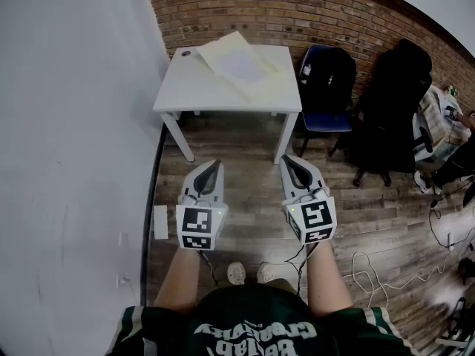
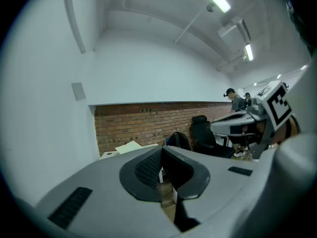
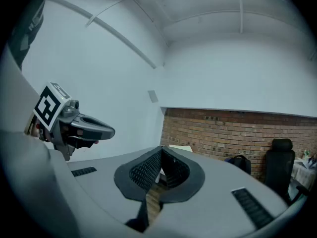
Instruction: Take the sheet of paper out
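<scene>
Against the brick wall (image 1: 312, 10) stands a white table (image 1: 185, 99), and on it lies the paper (image 1: 239, 64), a white sheet against a cream cover (image 1: 260, 80); whether it sits inside or on top is hard to tell. A small dark round thing (image 1: 185, 53) lies at the table's far left corner.

Only the head view shows the whole layout: the left gripper (image 1: 216, 163) and right gripper (image 1: 289, 159) are held side by side over the wood floor (image 1: 245, 150), well short of the table, with the person's shoes (image 1: 252, 273) below. A blue chair (image 1: 320, 121) with a black bag (image 1: 330, 73) and a black office chair (image 1: 393, 95) stand to the table's right.

Each gripper view settles what the head view leaves small: both pairs of jaws are closed tip to tip, with nothing between them. From there the table is mostly hidden behind the jaws; just a cream corner of the cover peeks over. The left gripper view alone catches people far off at the right, too small to describe.
</scene>
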